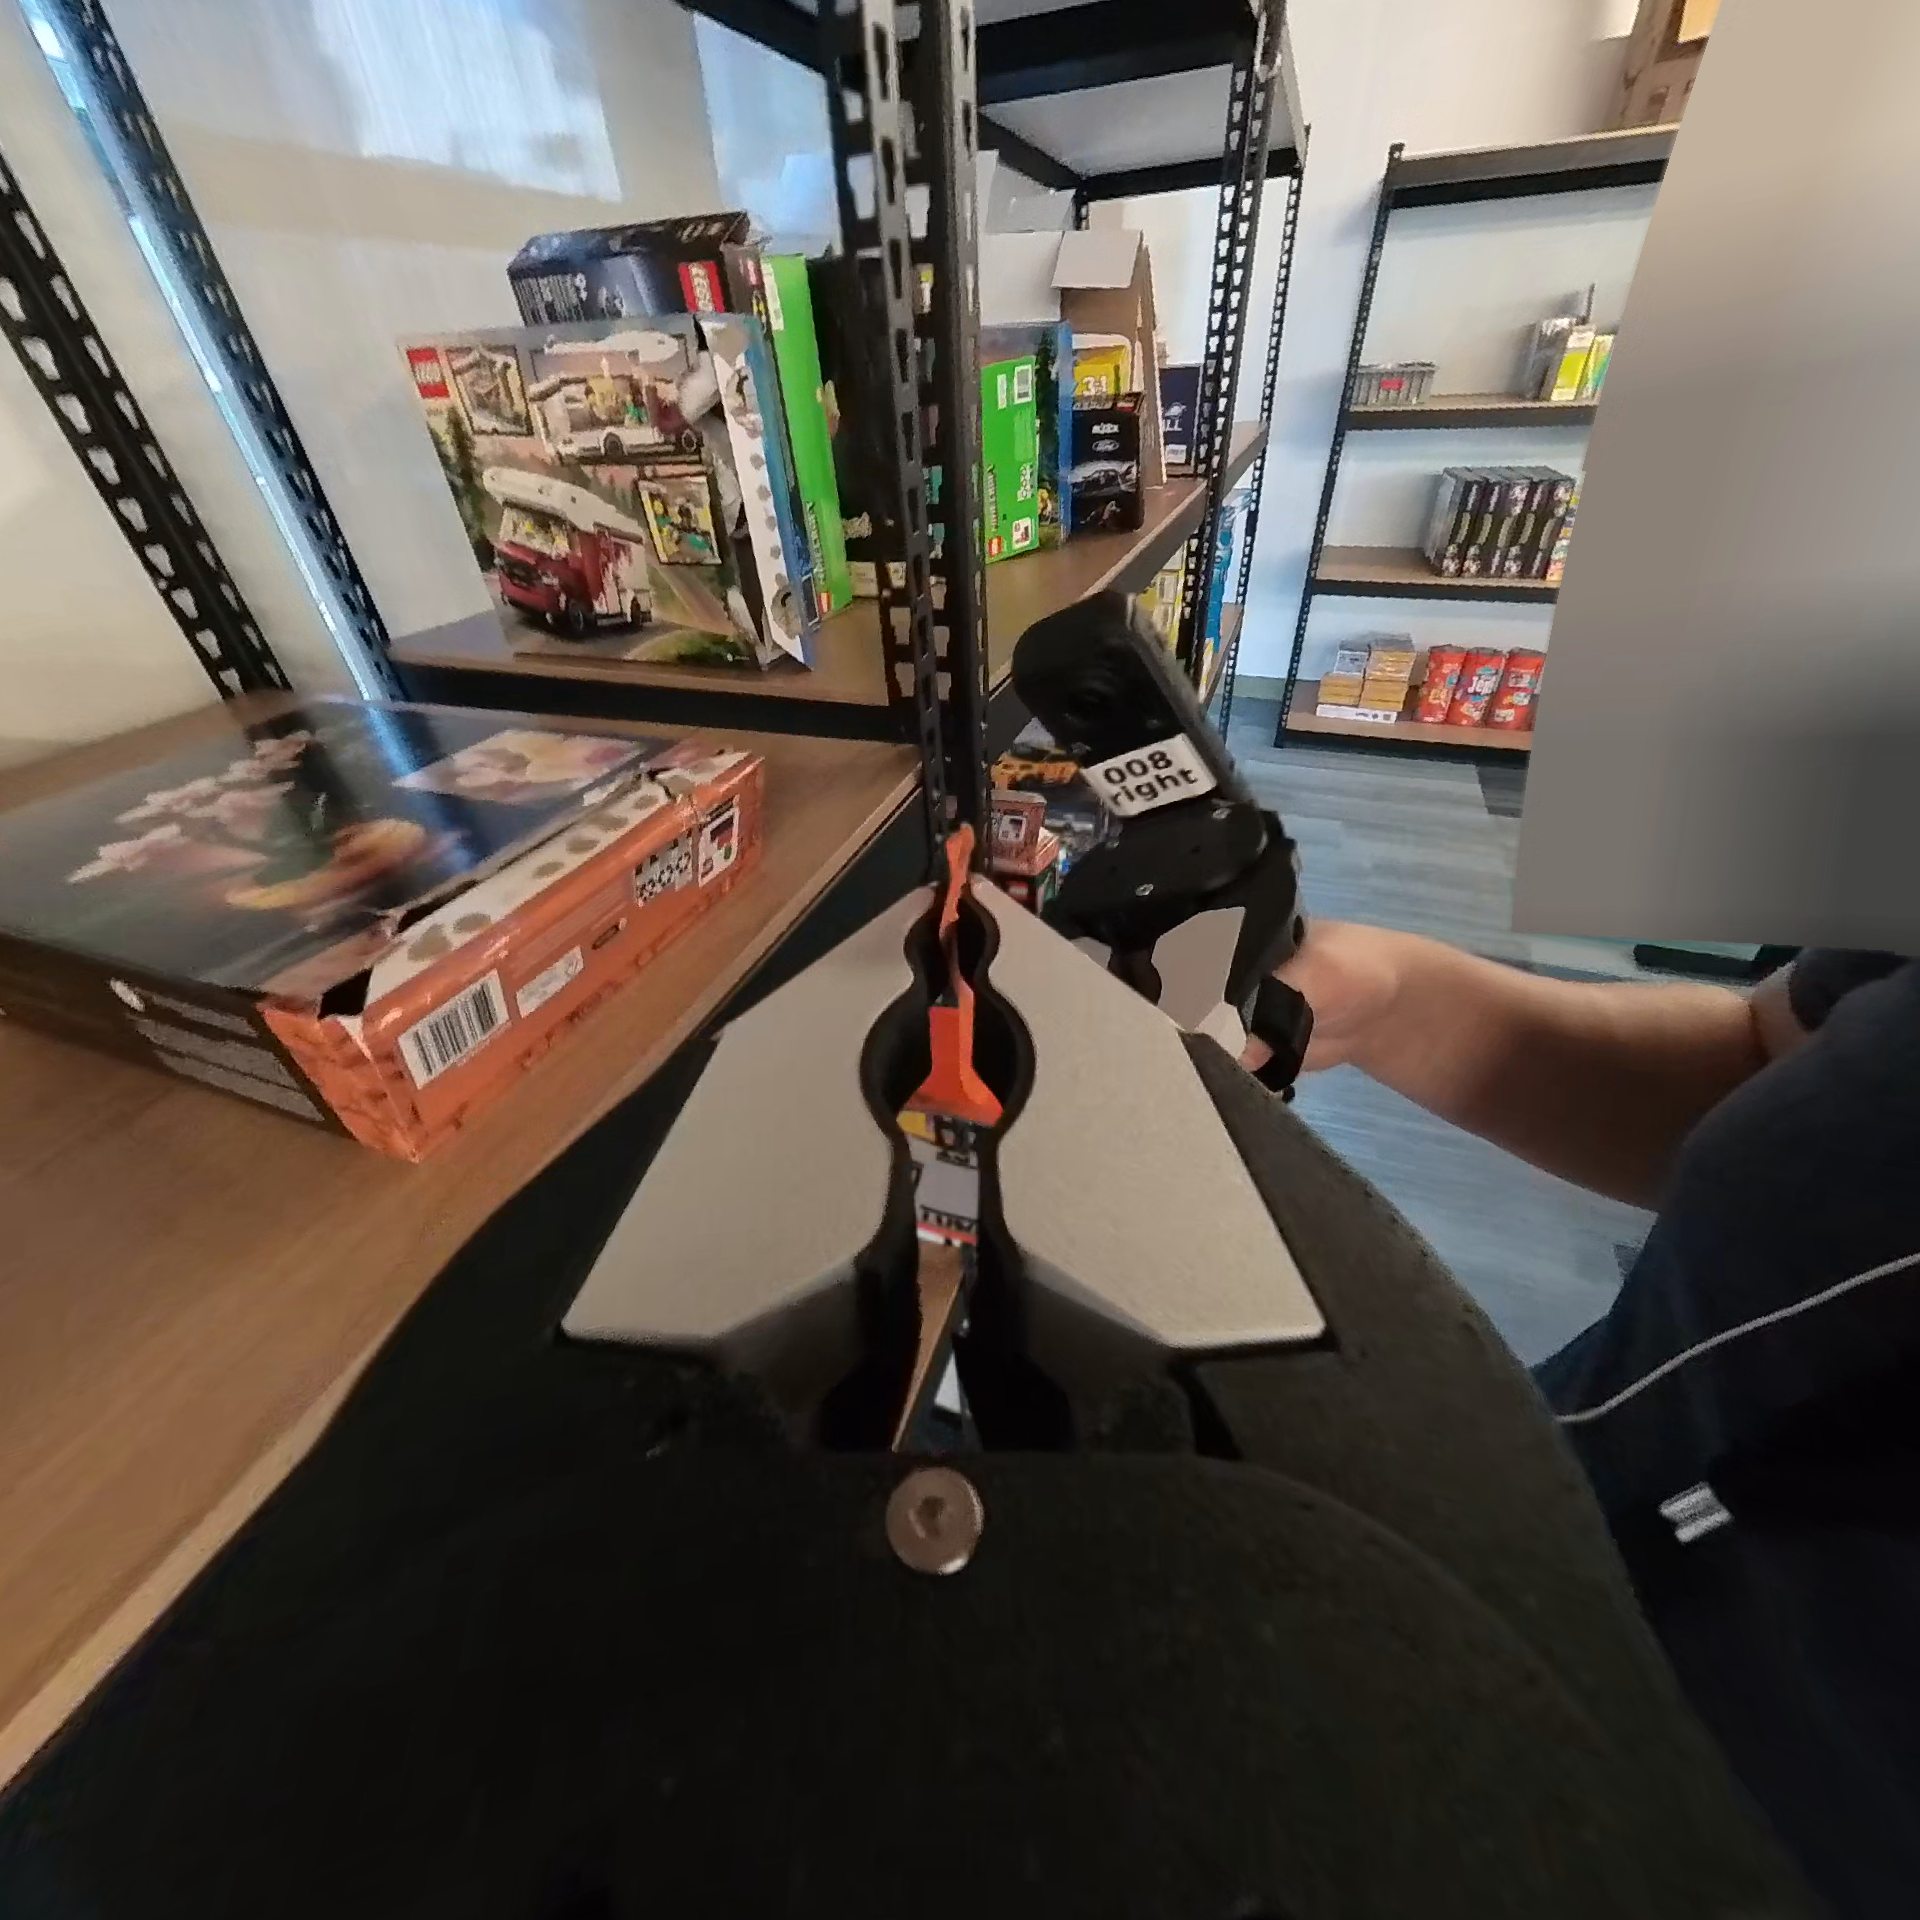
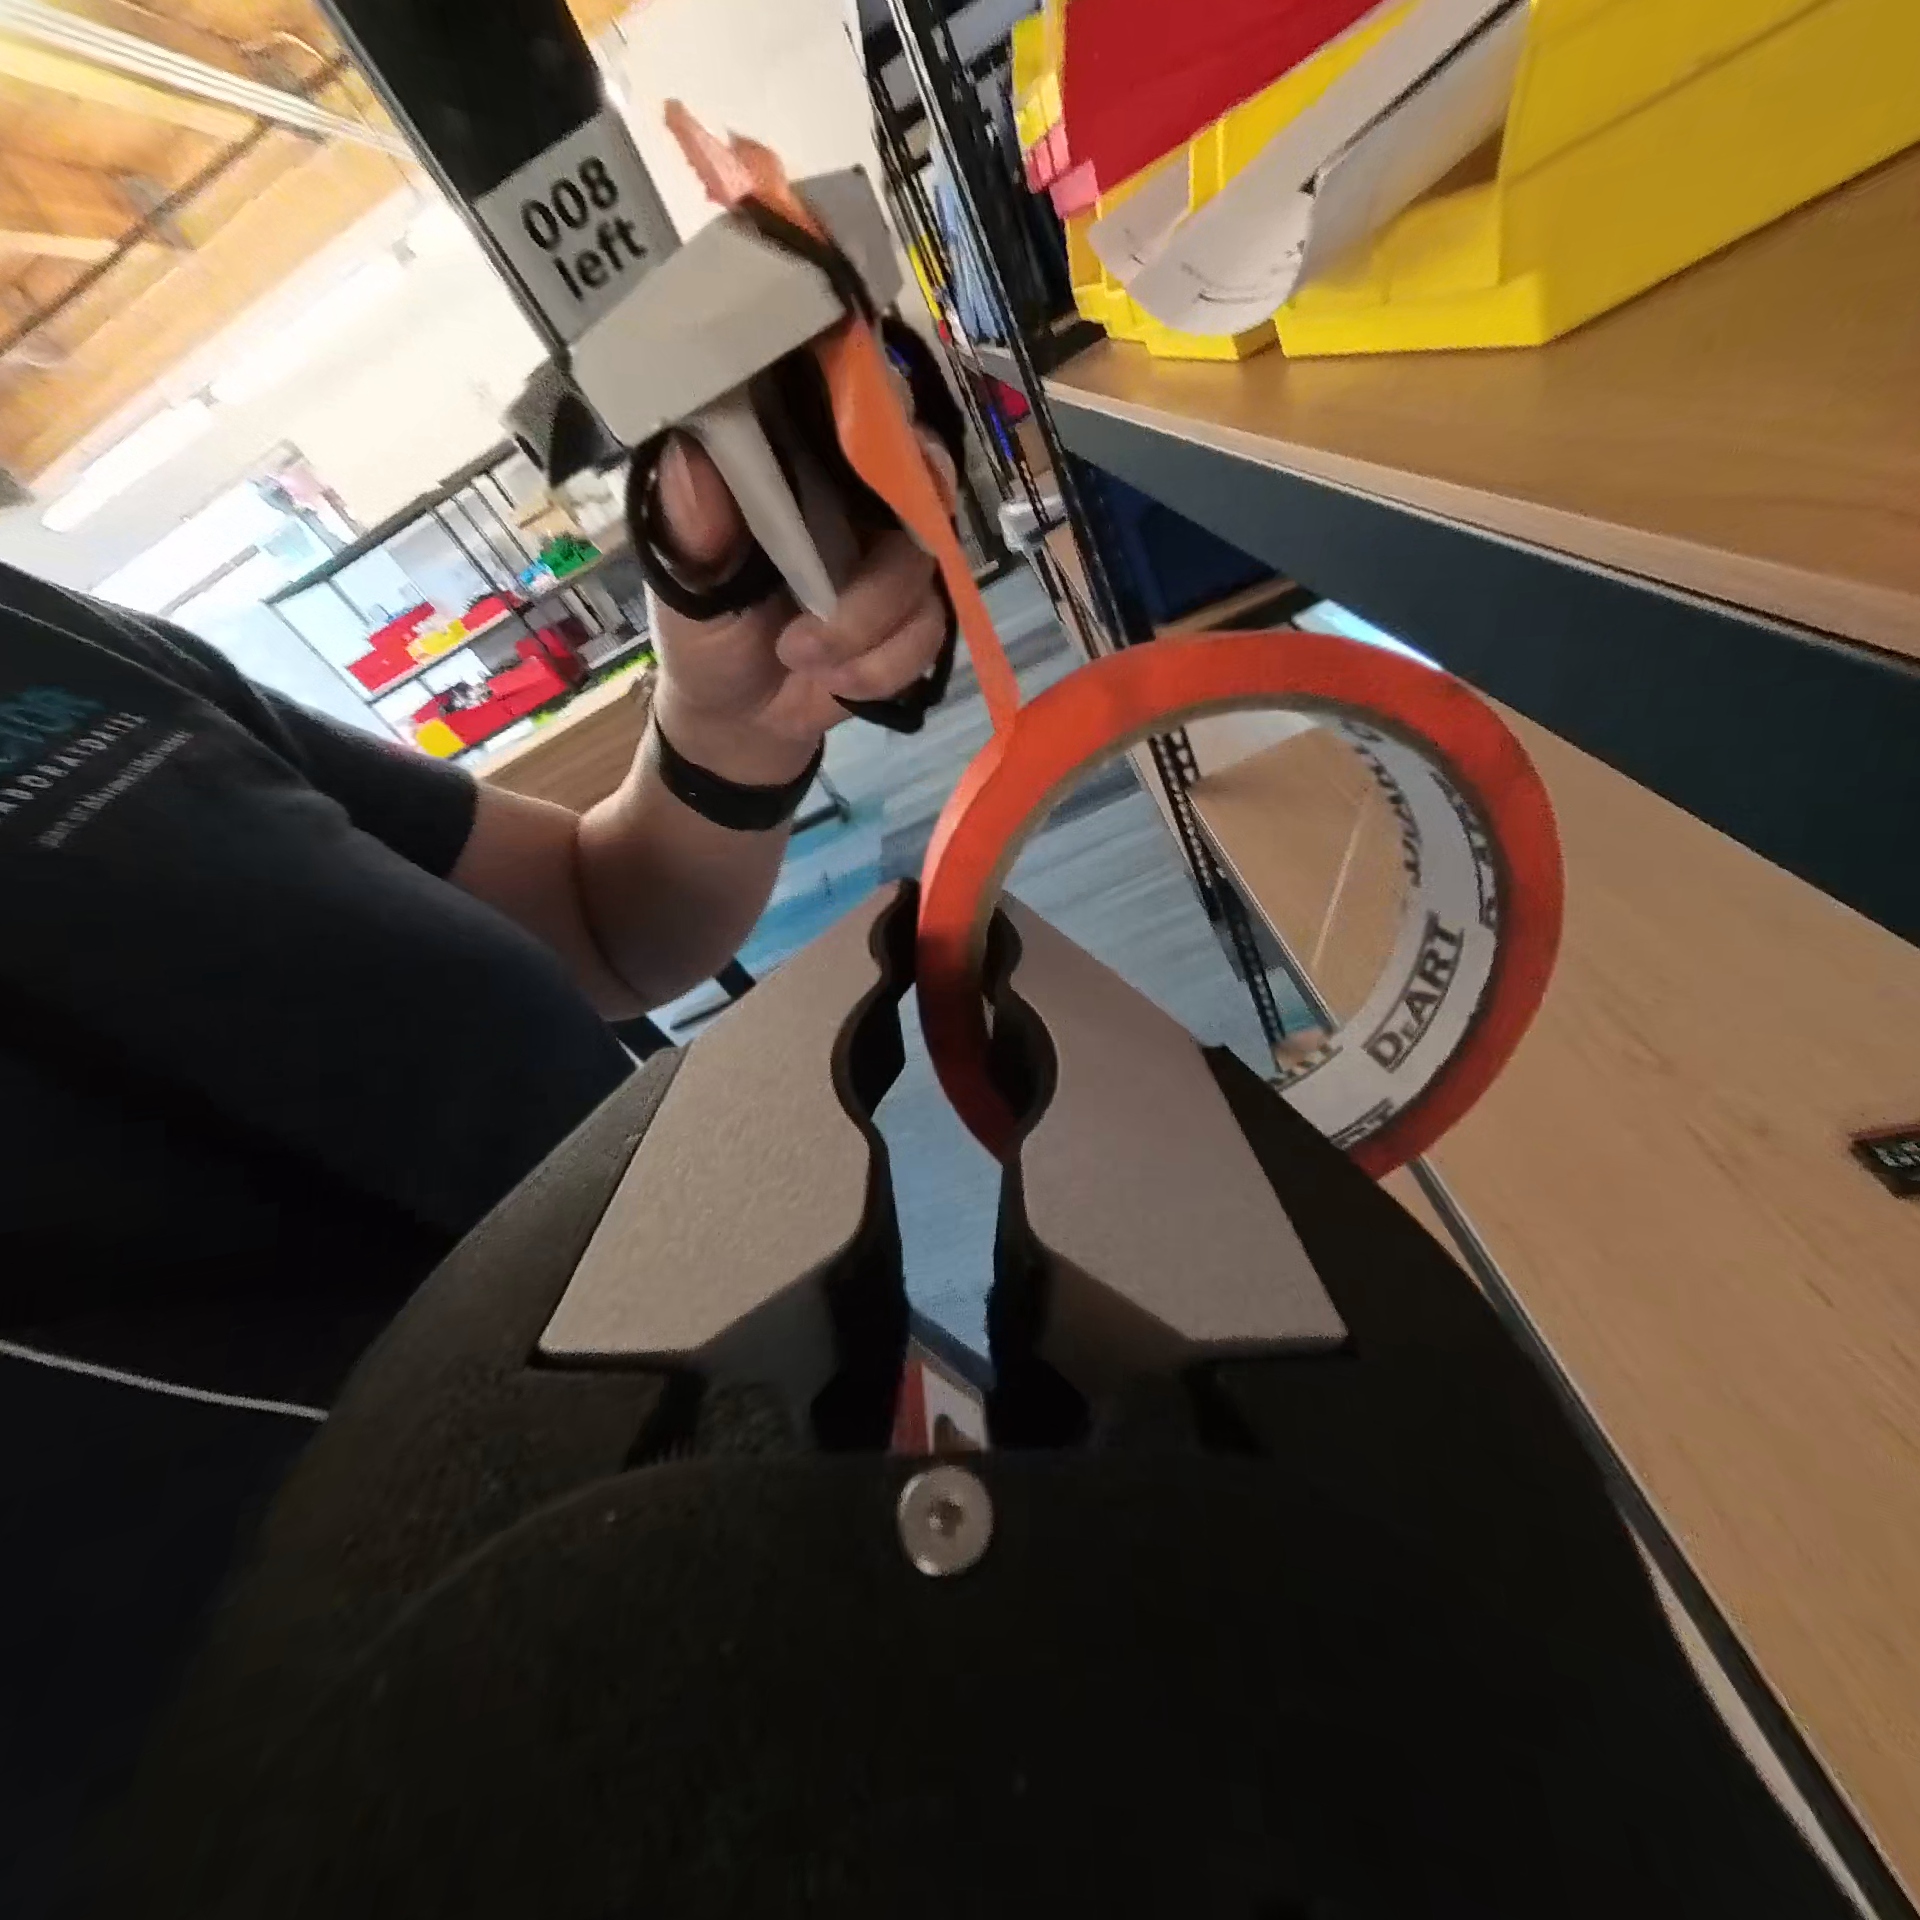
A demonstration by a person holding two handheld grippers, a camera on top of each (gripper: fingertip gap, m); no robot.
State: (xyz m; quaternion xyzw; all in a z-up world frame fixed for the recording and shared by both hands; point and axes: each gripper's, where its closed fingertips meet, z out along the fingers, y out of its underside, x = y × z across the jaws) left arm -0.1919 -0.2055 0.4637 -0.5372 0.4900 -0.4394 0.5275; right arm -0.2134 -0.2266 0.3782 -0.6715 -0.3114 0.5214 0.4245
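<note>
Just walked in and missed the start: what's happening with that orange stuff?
A person holds a gripper in each hand beside wooden shelving. The right gripper is shut on the rim of an orange tape roll. The left gripper is shut on the tape's loose end, so a strip runs between the two. A flat orange-sided box lies on the shelf nearby.
</note>
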